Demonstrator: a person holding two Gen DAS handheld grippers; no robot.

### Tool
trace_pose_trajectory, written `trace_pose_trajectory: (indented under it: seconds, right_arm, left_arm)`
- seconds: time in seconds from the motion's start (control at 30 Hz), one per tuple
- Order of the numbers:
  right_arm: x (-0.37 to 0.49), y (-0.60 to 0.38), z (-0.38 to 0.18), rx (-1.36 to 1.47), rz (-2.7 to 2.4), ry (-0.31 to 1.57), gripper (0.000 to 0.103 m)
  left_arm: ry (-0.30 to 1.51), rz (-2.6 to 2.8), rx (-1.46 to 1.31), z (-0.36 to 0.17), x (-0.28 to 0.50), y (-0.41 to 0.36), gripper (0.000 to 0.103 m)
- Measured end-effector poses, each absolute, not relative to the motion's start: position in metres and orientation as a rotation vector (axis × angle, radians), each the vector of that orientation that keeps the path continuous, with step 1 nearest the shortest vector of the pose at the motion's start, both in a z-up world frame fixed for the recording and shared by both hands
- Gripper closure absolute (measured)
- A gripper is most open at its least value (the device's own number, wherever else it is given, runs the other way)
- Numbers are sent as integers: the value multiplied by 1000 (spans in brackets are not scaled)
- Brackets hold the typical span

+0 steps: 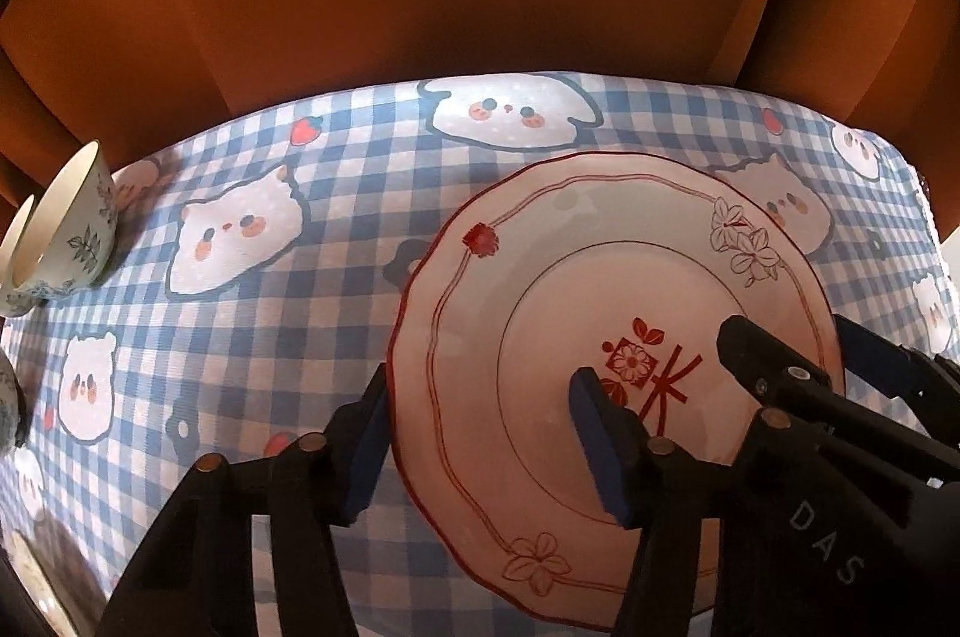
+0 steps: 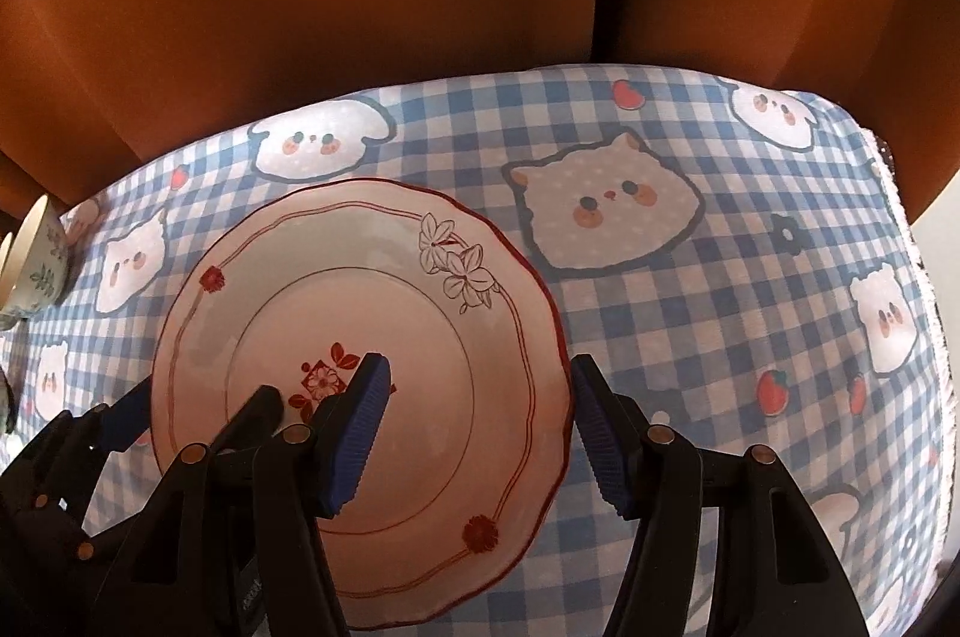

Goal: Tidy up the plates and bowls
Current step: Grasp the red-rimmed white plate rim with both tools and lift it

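Plate [image 1: 600, 313] flat on checked tablecloth [image 1: 270, 193], unlifted. Left gripper [image 1: 480, 433] straddles plate's left rim, right gripper [image 2: 480, 433] its right rim; whether pads press rim, cannot tell. Bowls [image 1: 72, 229] far left of plate, nested, tilted. Sorting mostly remains.

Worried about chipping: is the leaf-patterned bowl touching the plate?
Apart. The left wrist view shows a wide stretch of checked cloth between the bowl and the plate.
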State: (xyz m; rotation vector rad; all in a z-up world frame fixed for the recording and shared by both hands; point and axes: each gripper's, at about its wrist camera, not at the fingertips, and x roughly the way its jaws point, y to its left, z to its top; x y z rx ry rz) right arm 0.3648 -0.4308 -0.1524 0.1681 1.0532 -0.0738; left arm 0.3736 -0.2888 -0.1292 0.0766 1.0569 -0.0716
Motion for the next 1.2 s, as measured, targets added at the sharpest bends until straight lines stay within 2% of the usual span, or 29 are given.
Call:
trace_pose_trajectory:
  seconds: [0.3, 0.8, 1.03, 1.2]
  right_arm:
    - [353, -422, -151, 161, -70, 1072, 39]
    - [277, -379, -149, 216, 37, 1144, 40]
    - [275, -378, -152, 190, 52, 1143, 47]
    - [288, -377, -160, 130, 54, 1147, 57]
  left_arm:
    - [1090, -78, 98, -126, 357, -277, 47]
    - [1190, -40, 74, -125, 287, -226, 47]
    - [1172, -26, 63, -127, 287, -224, 47]
    - [1169, -27, 35, -129, 296, -220, 47]
